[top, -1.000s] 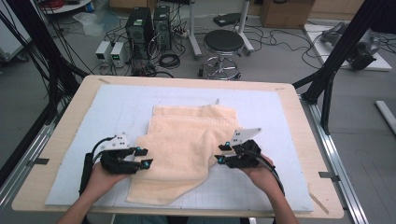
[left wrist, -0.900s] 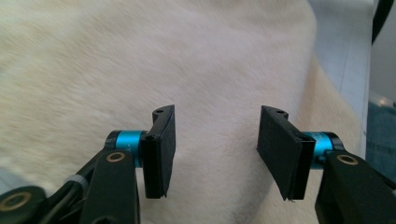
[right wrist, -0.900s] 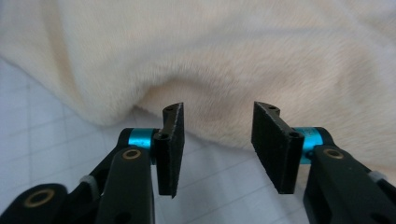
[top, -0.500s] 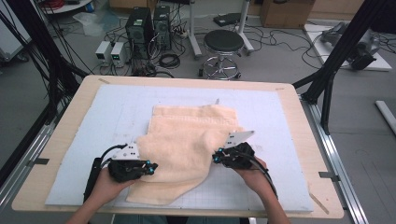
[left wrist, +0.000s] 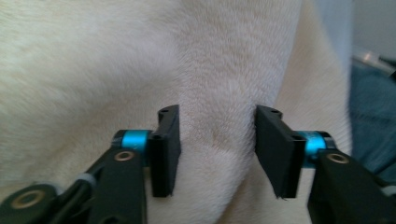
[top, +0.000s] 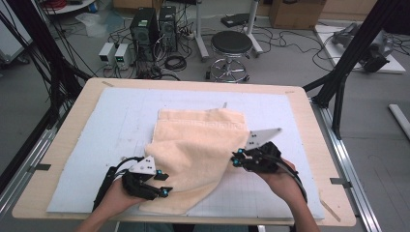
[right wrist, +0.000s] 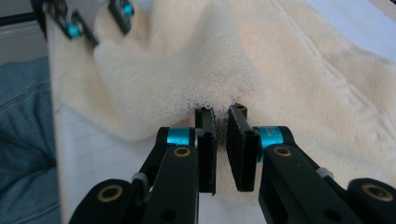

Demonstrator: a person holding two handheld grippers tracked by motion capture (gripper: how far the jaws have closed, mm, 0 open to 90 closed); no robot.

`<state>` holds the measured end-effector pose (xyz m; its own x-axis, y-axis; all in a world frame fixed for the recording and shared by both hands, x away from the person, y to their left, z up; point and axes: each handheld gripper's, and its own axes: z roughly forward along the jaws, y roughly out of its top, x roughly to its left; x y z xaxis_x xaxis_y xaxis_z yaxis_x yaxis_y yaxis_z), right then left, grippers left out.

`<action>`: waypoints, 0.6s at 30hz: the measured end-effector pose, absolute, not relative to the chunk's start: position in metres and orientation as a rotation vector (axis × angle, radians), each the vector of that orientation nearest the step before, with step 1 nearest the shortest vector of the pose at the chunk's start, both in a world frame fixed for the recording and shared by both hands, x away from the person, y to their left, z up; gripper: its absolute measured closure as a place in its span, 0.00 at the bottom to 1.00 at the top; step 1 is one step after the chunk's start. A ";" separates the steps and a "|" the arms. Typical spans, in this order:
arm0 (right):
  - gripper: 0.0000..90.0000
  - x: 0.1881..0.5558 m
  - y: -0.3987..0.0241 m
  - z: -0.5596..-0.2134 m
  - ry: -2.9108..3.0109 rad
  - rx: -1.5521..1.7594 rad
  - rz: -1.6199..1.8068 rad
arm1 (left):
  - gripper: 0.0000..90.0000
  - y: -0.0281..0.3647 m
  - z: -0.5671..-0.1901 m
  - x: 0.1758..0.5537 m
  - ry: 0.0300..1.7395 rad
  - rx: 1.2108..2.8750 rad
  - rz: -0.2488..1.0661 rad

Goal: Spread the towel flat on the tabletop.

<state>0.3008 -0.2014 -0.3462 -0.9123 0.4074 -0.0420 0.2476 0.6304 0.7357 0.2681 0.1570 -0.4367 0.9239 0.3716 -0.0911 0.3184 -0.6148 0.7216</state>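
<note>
**Terry towel lifted at its right near corner**

Cream terry cloth, the towel (top: pixel 196 150), is spread over the pale mat (top: pixel 96 145) in the middle of the table (top: pixel 63 116), its near part bunched toward the table's near edge and its far hem lying flat. Compared with a second ago, the near right corner is now raised off the mat and the near edge is drawn inward, so a fold toward the far hem is judged to be beginning.

At the near left, the left gripper (left wrist: pixel 217 144) is set over a ridge of the cloth; its jaws have just been opening again after a brief closure, and in the left gripper view a gap is seen between each pad and the pile, so the cloth is between them but is not pinched. That corner would need to be re-gripped before both sides can be carried together.

Farther right, the right gripper (right wrist: pixel 220 135) is clamped nearly closed on the towel's edge, and the fabric is seen hanging from it.
</note>
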 end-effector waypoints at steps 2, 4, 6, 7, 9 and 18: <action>0.92 0.319 -0.189 -0.349 2.647 0.548 1.163 | 0.88 0.158 -0.434 0.273 0.497 2.271 0.106; 0.92 0.339 -0.176 -0.354 2.654 0.569 1.145 | 0.93 0.163 -0.430 0.279 0.537 2.247 0.143; 0.92 0.358 -0.165 -0.362 2.662 0.603 1.115 | 0.94 0.174 -0.425 0.287 0.617 2.180 0.201; 0.92 0.368 -0.161 -0.366 2.658 0.618 1.112 | 0.94 0.181 -0.422 0.292 0.655 2.155 0.234; 0.92 0.384 -0.156 -0.375 2.648 0.681 1.098 | 0.94 0.197 -0.418 0.304 0.763 2.077 0.318; 0.68 0.409 -0.147 -0.394 2.593 0.823 1.085 | 0.67 0.221 -0.416 0.329 0.946 2.006 0.383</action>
